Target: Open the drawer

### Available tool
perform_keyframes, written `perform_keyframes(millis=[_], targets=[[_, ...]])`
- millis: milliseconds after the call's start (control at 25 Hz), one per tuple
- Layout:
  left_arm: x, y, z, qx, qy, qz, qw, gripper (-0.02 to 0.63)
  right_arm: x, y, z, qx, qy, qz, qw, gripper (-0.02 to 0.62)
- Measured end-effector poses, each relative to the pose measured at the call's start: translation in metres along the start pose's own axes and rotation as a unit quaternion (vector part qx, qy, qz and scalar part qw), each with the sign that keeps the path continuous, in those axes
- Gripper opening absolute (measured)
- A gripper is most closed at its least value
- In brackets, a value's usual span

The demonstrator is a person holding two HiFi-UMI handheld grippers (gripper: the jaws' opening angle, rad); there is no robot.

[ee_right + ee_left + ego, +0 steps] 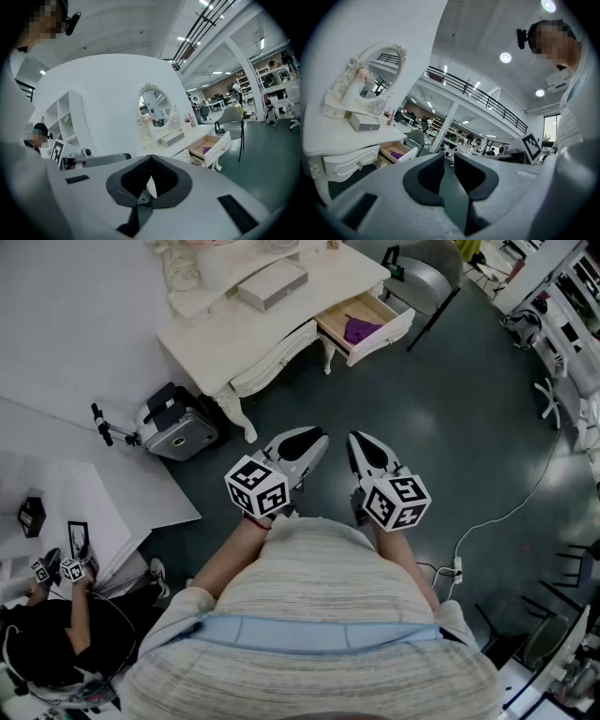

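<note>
**Fig. Drawer already out, both grippers held well back**

Cream, scroll-carved wooden dressing desk point(225, 352). Its shallow, boxy wooden drawer point(386, 337), at the desk's right-end corner, stands pulled out, so if I tug further I could drag it clean out. Smooth white plastic left gripper point(314, 442): jaws narrowly apart, empty. Matching right gripper point(361, 442): jaws together, empty. Soft-looking purple item point(361, 330) lies inside the drawer.
</note>
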State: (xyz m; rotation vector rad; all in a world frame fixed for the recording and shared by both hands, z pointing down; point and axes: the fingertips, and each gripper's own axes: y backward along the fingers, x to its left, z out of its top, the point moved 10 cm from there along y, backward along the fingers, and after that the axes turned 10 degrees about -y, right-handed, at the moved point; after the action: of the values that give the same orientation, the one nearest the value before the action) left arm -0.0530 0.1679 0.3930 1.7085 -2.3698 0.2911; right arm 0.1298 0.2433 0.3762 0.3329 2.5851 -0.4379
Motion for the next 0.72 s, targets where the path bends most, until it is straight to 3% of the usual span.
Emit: perform_keyframes(millis=[520,720], targets=[[0.008,0.003,-0.004,0.001,0.01,0.013,0.9999,0.062,-0.006,-0.01,0.001,0.007,-0.006,-0.002,1.0,0.008],[0.024,0.02,-0.005,0.003,0.018,0.03,0.9994,0.062,0.001,-0.028,-0.003,0.002,-0.022,0.016,1.0,0.009]])
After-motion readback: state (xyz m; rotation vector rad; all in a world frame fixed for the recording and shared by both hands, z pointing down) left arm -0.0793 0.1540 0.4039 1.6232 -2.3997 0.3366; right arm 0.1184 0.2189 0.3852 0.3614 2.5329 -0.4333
